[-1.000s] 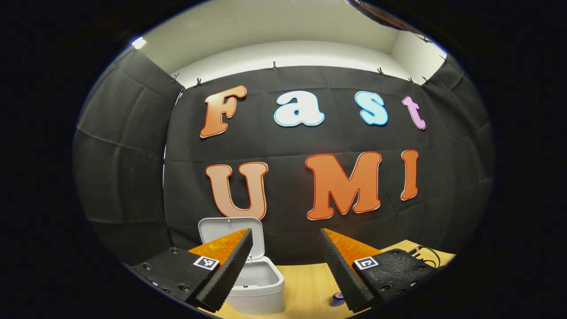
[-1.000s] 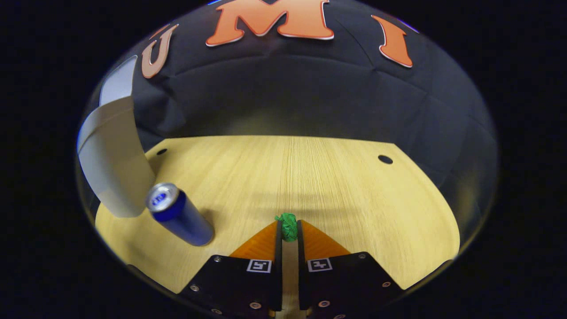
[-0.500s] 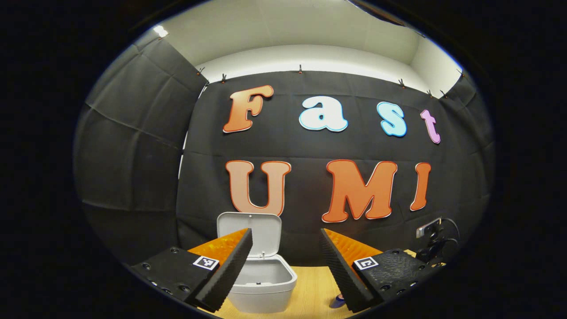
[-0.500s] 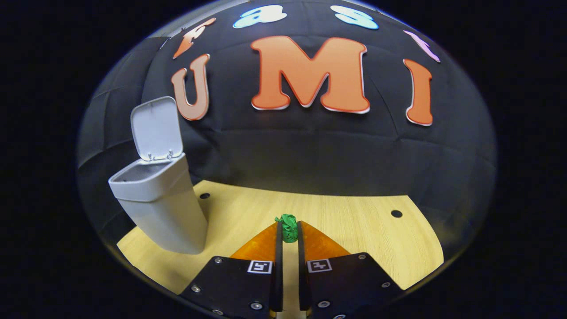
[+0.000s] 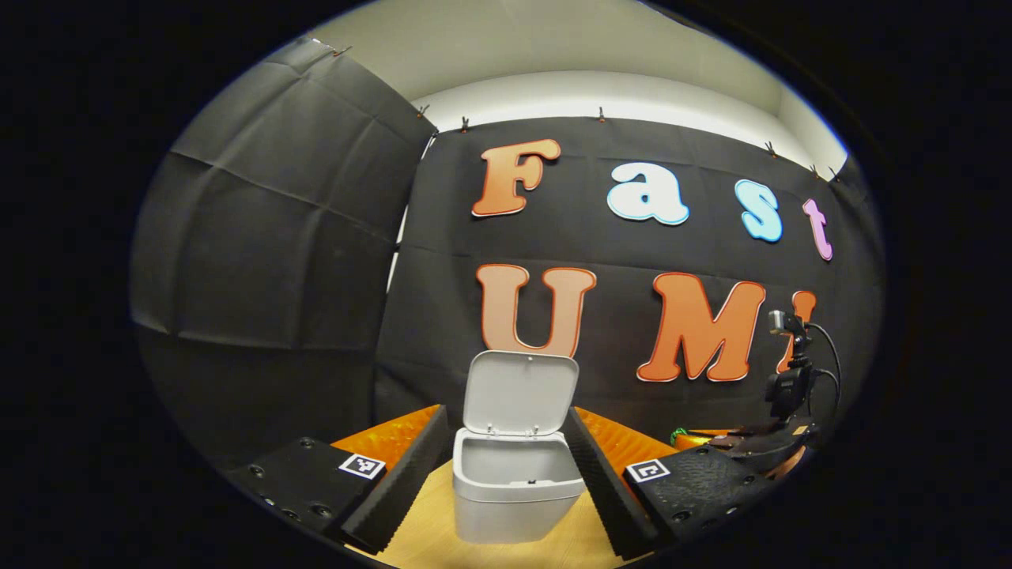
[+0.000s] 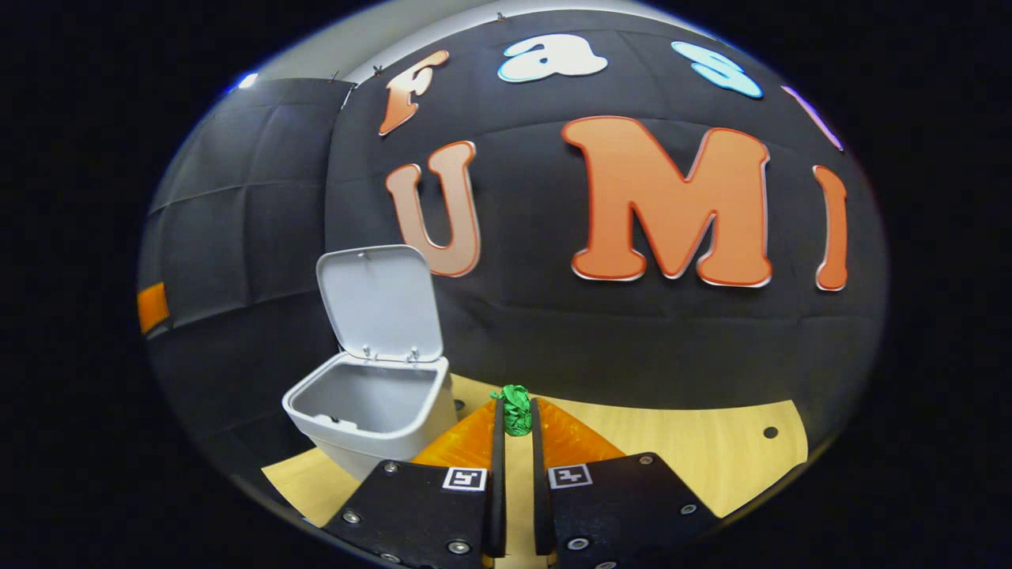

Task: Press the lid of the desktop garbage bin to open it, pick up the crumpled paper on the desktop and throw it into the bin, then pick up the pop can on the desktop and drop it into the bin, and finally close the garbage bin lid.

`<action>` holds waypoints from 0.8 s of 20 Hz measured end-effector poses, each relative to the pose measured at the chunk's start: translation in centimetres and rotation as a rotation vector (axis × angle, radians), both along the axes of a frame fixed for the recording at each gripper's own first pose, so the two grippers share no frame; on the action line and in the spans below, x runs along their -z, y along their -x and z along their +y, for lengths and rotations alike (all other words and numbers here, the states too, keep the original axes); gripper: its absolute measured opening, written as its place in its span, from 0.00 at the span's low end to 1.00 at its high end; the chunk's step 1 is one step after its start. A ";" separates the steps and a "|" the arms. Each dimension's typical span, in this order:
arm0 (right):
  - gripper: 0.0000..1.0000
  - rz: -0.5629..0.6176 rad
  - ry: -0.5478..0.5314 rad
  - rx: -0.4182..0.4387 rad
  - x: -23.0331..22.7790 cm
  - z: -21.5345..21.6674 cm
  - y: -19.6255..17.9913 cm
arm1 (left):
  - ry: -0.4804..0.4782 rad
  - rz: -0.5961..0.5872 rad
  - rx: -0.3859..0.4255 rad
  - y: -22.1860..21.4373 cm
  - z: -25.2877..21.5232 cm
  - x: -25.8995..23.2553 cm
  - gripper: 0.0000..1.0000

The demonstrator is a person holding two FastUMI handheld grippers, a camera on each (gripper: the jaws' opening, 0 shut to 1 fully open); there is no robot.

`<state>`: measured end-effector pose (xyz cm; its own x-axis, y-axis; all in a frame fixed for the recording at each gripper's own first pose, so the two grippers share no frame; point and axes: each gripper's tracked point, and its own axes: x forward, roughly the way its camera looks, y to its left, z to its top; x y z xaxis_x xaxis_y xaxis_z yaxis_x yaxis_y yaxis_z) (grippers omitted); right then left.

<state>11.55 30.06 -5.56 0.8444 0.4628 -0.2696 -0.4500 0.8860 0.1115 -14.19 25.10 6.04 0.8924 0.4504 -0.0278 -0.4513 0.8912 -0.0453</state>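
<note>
The right tool point(image 6: 515, 415) is pinched tight on the green crumpled paper point(image 6: 516, 408), held above the desk point(image 6: 711, 450) just right of the white bin point(image 6: 371, 411); the bin's lid point(image 6: 382, 302) stands upright, the mouth open; the left tool point(image 5: 506, 466) is spread wide with nothing in it, facing the bin head-on; the right tool shows at that view's right edge.

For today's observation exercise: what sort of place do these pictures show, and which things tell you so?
Probably a recording booth, not a home: black cloth walls pinned up around a wooden desktop, a small open garbage bin, and a camera-bearing gripper trailing cables.
</note>
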 end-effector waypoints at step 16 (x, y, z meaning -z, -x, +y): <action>0.19 -0.015 0.026 -0.230 1.7 16.9 -1.9 | -0.033 0.050 -0.173 5.3 4.6 1.5 0.93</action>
